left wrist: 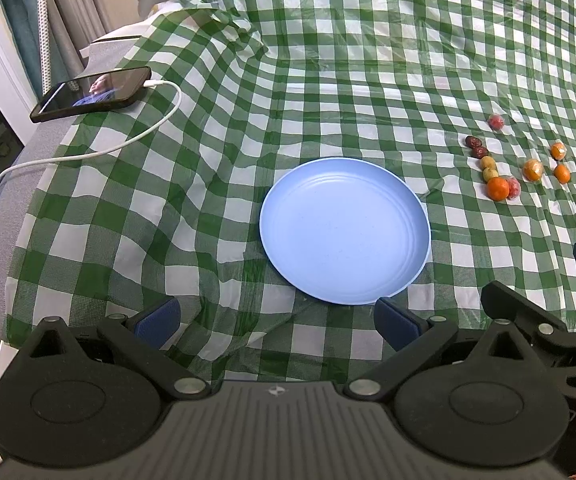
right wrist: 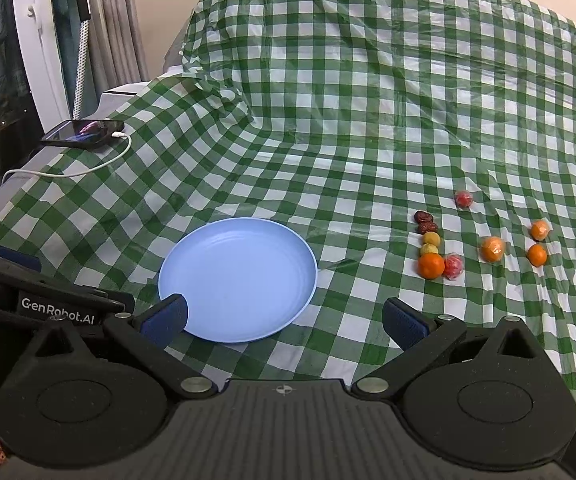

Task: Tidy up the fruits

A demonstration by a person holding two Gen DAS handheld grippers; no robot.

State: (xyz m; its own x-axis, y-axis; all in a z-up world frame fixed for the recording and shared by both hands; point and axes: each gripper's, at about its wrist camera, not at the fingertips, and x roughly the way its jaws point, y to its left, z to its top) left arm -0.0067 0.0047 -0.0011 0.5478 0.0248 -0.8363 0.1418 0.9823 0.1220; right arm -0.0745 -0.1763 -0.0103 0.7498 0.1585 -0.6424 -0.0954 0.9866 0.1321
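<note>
Nothing done yet: plate [right wrist: 243, 276] is bare, all the fruit sits loose on the checked cloth [right wrist: 328, 140]. Everything is left to move, as I read it.

Both tongs are spread wide and carry nothing: left tongs [left wrist: 275, 320], right tongs [right wrist: 283, 318].

In the right view the plate is lower centre-left, its near rim just behind my left-hand pad. Fruit cluster is right of centre, well apart from the tongs: big orange [right wrist: 431, 266] nearest, wrapped red fruit [right wrist: 453, 267] touching it, dates [right wrist: 424, 220] behind. Left view: plate straight ahead, fruit far right.
</note>
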